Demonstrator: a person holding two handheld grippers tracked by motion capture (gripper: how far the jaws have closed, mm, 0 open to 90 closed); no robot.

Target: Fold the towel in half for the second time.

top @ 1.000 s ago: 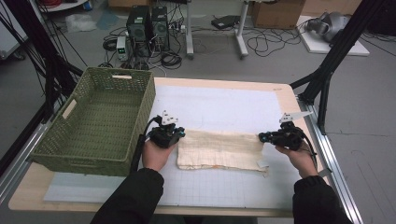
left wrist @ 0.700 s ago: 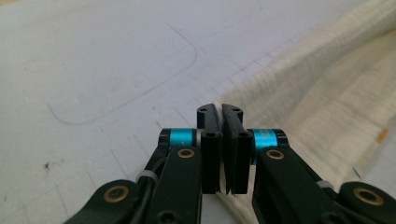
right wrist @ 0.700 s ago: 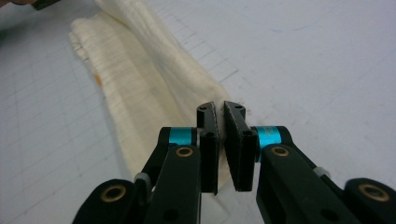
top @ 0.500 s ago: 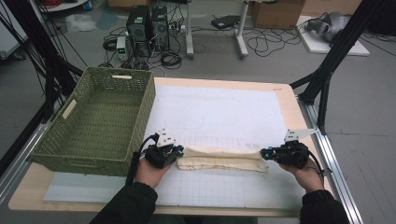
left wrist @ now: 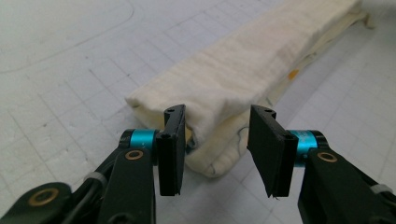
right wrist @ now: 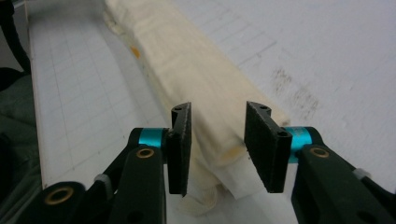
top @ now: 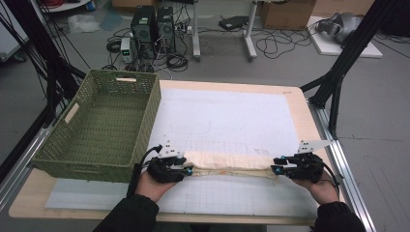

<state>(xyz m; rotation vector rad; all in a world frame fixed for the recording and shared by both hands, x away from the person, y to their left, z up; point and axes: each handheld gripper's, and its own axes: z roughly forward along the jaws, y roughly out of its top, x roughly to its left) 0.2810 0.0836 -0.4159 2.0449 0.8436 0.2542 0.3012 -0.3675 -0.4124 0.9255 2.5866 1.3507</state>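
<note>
Even overhead light, soft shadows; right gripper view slightly blurred.

The folded cloth's (left wrist: 243, 74) far end runs off the left gripper view's upper edge.

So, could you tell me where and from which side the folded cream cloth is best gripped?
Probably at its two short ends, each gripper coming in along the table from its own side. The folded cream cloth lies as a long, narrow, stacked strip, so the left gripper and right gripper, jaws open astride the ends, could pinch all layers at once.
</note>
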